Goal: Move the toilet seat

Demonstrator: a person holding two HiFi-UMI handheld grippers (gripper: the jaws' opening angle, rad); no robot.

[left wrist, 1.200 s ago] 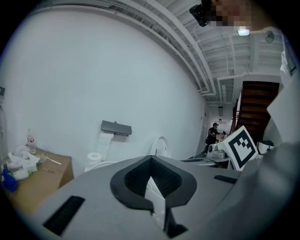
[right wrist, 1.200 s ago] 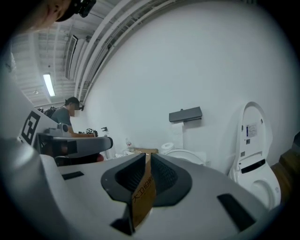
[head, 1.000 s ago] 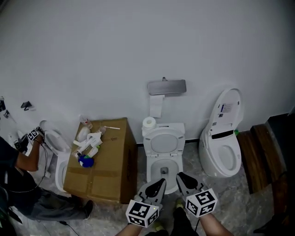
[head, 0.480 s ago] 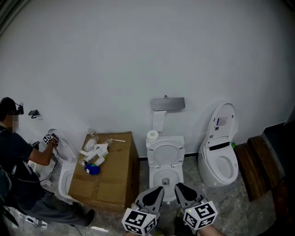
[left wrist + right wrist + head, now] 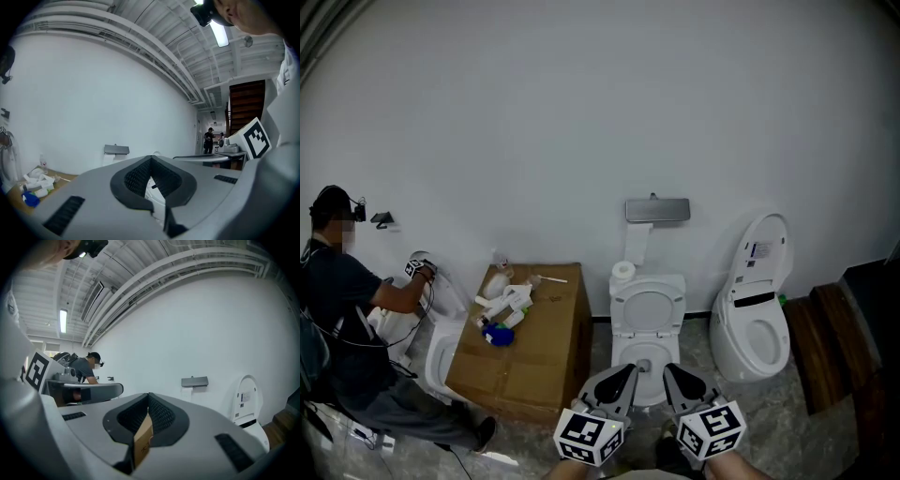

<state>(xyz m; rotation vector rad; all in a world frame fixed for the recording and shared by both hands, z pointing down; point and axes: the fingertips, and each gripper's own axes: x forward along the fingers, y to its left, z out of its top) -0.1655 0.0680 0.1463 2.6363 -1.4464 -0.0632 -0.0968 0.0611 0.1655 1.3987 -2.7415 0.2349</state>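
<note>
Both clenched and empty: left gripper (image 5: 628,372), right gripper (image 5: 669,370) (just snapped closed). Nudging the raised seat (image 5: 648,309) could slam it down.

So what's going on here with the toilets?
Someone faces the middle toilet, holding a left gripper and a right gripper low in front of it, touching nothing. Both pairs of fingers are together and empty; the right's have just closed. At the left, another person works on a different toilet.
</note>
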